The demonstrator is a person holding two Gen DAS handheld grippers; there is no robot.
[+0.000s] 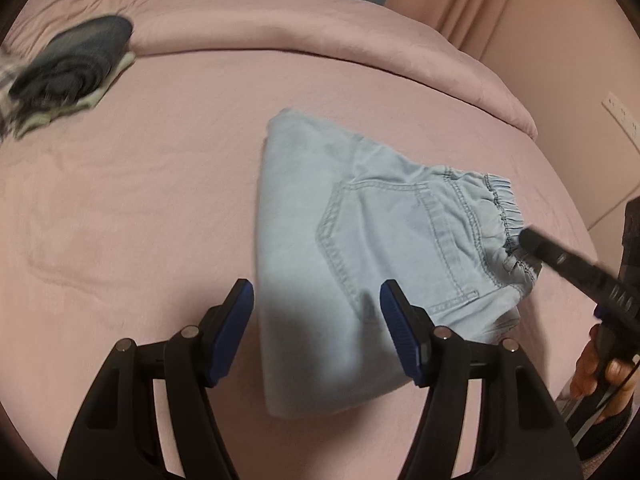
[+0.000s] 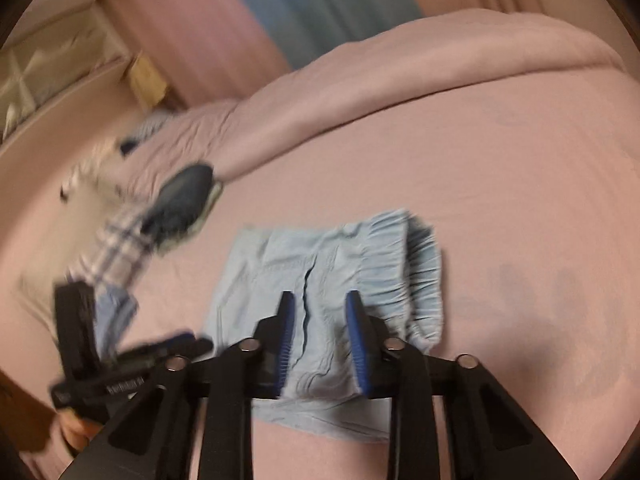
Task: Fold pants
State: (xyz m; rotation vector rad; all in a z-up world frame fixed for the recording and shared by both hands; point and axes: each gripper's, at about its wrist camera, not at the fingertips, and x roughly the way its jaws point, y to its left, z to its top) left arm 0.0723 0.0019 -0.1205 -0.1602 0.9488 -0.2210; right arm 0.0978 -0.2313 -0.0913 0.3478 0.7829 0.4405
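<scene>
We see the pink bed [image 1: 160,200] spread wide beneath both claws. On it the light-blue pants [image 1: 360,220] lie folded into a compact packet, straight ahead of the left gripper [image 1: 316,332], whose jaws stand apart and empty above the near edge. We judge the denim soft, light and floppy, best taken at the thick elastic waistband [image 1: 500,204]. The right gripper [image 2: 320,340] hovers with jaws narrowly apart, clamping nothing. Only its view shows the plaid cloth [image 2: 116,248]; only the left's shows the back pocket [image 1: 400,232].
</scene>
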